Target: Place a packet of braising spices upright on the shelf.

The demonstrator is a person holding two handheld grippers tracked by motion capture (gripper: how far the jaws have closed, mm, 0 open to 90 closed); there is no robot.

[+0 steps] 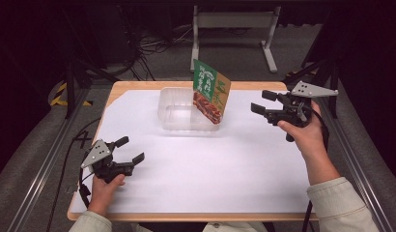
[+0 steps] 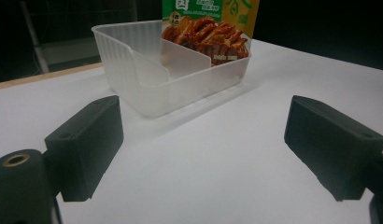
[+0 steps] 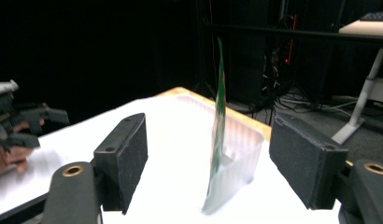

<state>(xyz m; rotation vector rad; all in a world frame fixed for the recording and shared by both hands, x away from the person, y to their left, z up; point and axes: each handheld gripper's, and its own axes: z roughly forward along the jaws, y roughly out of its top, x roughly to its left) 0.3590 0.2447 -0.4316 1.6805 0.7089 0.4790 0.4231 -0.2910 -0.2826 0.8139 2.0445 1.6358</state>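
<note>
The snack packet (image 1: 210, 91) stands in the clear tray (image 1: 174, 116), both hand-held grippers, left (image 1: 129, 149) and right (image 1: 262, 101), wide and empty, so placing looks done.

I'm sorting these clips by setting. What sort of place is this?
Probably a lab or recording studio, not a home. A white-topped table stands against dark surroundings, cables lie tangled on the grey floor behind it, and metal rails flank it. The props are a clear plastic tray and a snack packet.

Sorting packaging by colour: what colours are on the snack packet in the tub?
Green and orange-yellow, with reddish-brown food pictured on the packet; the high view shows it best.
</note>
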